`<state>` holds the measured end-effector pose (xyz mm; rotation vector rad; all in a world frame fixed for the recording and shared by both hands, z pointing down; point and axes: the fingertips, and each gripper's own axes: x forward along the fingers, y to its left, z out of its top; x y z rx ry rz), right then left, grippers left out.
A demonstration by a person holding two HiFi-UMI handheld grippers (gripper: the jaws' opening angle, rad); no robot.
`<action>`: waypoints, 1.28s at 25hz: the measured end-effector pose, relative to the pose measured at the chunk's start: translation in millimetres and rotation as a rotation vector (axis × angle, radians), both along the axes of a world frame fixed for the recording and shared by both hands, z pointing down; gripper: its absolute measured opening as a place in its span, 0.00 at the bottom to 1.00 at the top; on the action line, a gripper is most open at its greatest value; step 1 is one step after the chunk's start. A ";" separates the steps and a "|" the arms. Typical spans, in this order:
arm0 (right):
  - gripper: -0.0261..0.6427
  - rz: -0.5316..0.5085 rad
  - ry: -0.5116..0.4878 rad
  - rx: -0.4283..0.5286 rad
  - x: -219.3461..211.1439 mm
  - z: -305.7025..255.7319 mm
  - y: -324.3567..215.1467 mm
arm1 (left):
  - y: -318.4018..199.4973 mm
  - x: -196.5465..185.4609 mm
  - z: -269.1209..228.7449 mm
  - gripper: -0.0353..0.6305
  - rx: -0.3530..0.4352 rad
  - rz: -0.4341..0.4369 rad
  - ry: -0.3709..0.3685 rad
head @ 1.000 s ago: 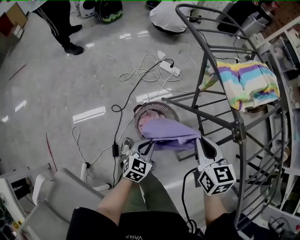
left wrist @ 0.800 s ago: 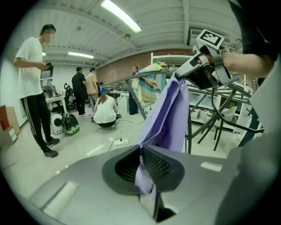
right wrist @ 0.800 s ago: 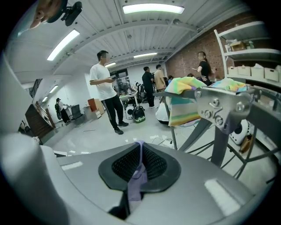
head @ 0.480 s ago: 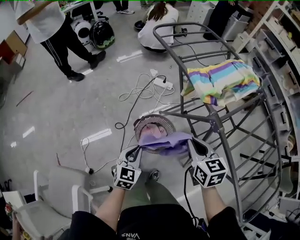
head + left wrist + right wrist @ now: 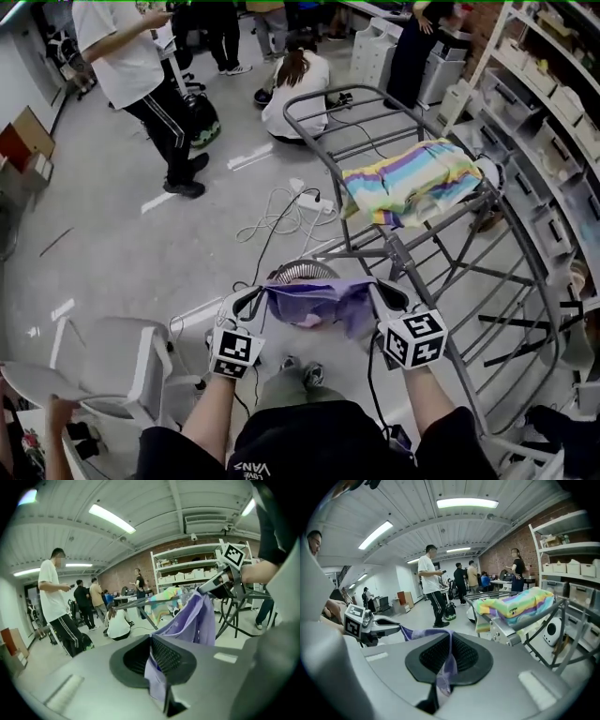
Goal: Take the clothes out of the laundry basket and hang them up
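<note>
A purple garment (image 5: 320, 300) is stretched between my two grippers above the round laundry basket (image 5: 298, 272) on the floor. My left gripper (image 5: 259, 293) is shut on the garment's left edge, and purple cloth (image 5: 157, 679) is pinched in its jaws. My right gripper (image 5: 377, 292) is shut on the right edge, with the purple cloth (image 5: 447, 666) hanging from its jaws. The grey drying rack (image 5: 401, 251) stands just right of both grippers. A rainbow-striped towel (image 5: 409, 180) is draped over the rack's top bars.
Cables and a power strip (image 5: 307, 200) lie on the floor beyond the basket. A white chair (image 5: 127, 361) stands at the lower left. Shelves with boxes (image 5: 553, 122) line the right wall. A person (image 5: 141, 75) stands at the far left and another crouches (image 5: 295, 84) behind the rack.
Both grippers have risen with the purple garment, lifting it clear of the basket and spreading it wider. The head view has tilted up and shows more of the room.
</note>
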<state>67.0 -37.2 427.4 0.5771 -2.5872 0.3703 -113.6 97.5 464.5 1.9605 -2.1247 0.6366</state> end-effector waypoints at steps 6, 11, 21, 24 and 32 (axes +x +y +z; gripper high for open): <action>0.07 0.001 -0.062 0.105 -8.0 -62.7 -11.2 | -14.6 -16.3 -83.7 0.07 0.082 0.064 -0.096; 0.07 0.035 -0.095 0.194 -15.3 -116.0 -23.8 | -31.6 -27.2 -146.8 0.07 0.132 0.097 -0.118; 0.07 0.154 -0.116 0.393 -17.0 -201.0 -58.2 | -80.7 -27.1 -246.3 0.07 0.309 0.204 -0.200; 0.07 0.189 -0.127 0.460 -6.6 -235.8 -70.9 | -89.4 -17.9 -280.0 0.07 0.374 0.247 -0.223; 0.07 0.243 -0.135 0.650 45.4 -338.2 -116.7 | -121.1 32.3 -384.0 0.07 0.545 0.329 -0.323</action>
